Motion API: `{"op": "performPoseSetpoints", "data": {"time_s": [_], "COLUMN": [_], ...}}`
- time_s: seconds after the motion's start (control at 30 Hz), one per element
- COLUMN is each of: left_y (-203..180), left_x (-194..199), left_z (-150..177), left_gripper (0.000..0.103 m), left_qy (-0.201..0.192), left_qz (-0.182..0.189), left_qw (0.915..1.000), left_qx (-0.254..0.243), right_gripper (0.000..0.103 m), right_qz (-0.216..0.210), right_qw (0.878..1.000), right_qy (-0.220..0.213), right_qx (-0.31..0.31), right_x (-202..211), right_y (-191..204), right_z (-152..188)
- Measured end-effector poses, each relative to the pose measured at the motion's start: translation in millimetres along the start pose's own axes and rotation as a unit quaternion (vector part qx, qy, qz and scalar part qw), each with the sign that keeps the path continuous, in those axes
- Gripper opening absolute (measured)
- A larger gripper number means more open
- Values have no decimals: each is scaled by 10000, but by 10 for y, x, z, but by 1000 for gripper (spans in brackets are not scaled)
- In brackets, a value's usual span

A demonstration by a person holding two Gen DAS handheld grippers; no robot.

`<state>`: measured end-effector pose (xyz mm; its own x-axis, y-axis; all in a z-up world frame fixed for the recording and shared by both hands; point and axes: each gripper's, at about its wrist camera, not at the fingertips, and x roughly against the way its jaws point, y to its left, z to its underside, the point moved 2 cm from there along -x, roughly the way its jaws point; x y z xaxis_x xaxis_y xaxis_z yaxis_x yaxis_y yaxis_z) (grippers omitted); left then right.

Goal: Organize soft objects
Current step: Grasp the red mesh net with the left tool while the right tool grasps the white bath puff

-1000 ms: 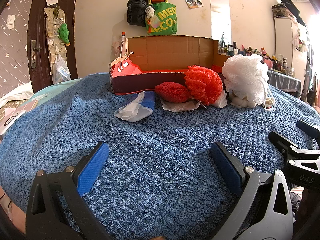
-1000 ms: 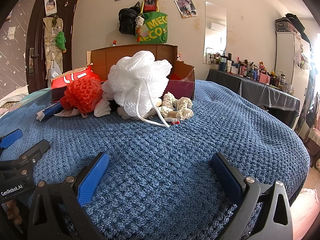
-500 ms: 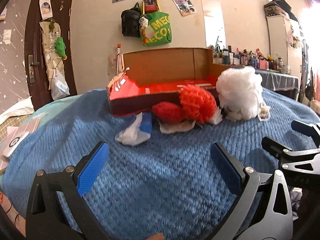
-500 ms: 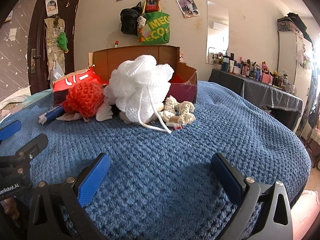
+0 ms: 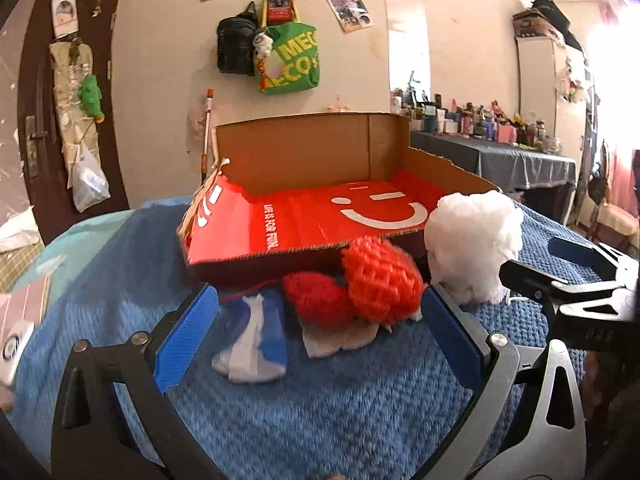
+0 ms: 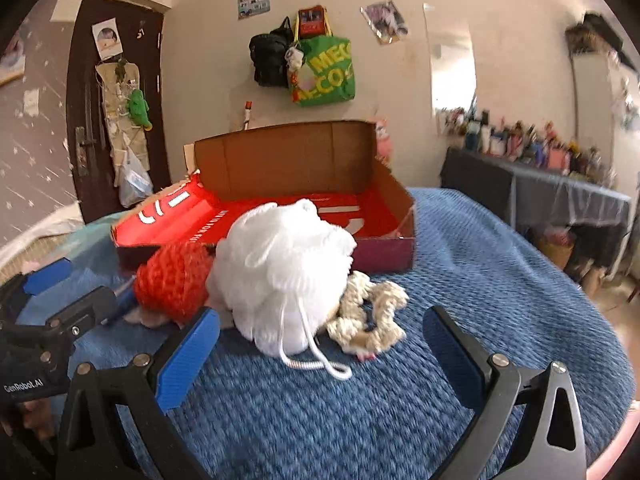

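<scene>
Trouble looms: both grippers, left [image 5: 318,336] and right [image 6: 320,344], gape empty over the blanket [image 6: 500,280] before the box [image 6: 384,246], and the pouf's [image 6: 280,272] cord [image 6: 316,354] may snag the rope [image 6: 374,316].

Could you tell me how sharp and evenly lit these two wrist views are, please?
Left wrist view: strong window glare washes out the upper right, the blue blanket and red knitted ball look motion-smeared, and fisheye bending curves the door. Right wrist view: more even light, but the cluttered side table is blurred and the white mesh pouf is slightly soft.
</scene>
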<state>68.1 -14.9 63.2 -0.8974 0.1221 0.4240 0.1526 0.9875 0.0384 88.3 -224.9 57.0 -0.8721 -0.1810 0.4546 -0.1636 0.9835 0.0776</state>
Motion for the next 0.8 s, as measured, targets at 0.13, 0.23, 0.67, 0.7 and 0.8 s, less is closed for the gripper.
{"op": "performPoseSetpoints", "data": {"time_s": [0.13, 0.23, 0.67, 0.7, 0.8], "left_y": [3, -28, -263, -276, -298], "left_x": [-106, -198, -615, -650, -757], "left_z": [-134, -184, -231, -222, -170], "left_gripper": [103, 103, 94, 90, 76], "left_qy": [186, 343, 1018, 1088, 1335], "left_qz": [311, 452, 930, 947, 1106], "left_qw": [9993, 9983, 9894, 9884, 9837], "left_qx": [-61, -102, -460, -485, -469], "right_gripper": [103, 103, 100, 99, 92], "right_qz": [-210, -377, -1550, -1596, -1769], "right_qw": [9996, 9989, 9846, 9839, 9798], "right_qy": [145, 243, 699, 716, 874], "right_qx": [-89, -127, -395, -363, -316], "right_x": [-86, -146, -442, -450, -511], "right_y": [-48, -100, -251, -238, -195], "right_z": [-119, -220, -382, -381, -358]}}
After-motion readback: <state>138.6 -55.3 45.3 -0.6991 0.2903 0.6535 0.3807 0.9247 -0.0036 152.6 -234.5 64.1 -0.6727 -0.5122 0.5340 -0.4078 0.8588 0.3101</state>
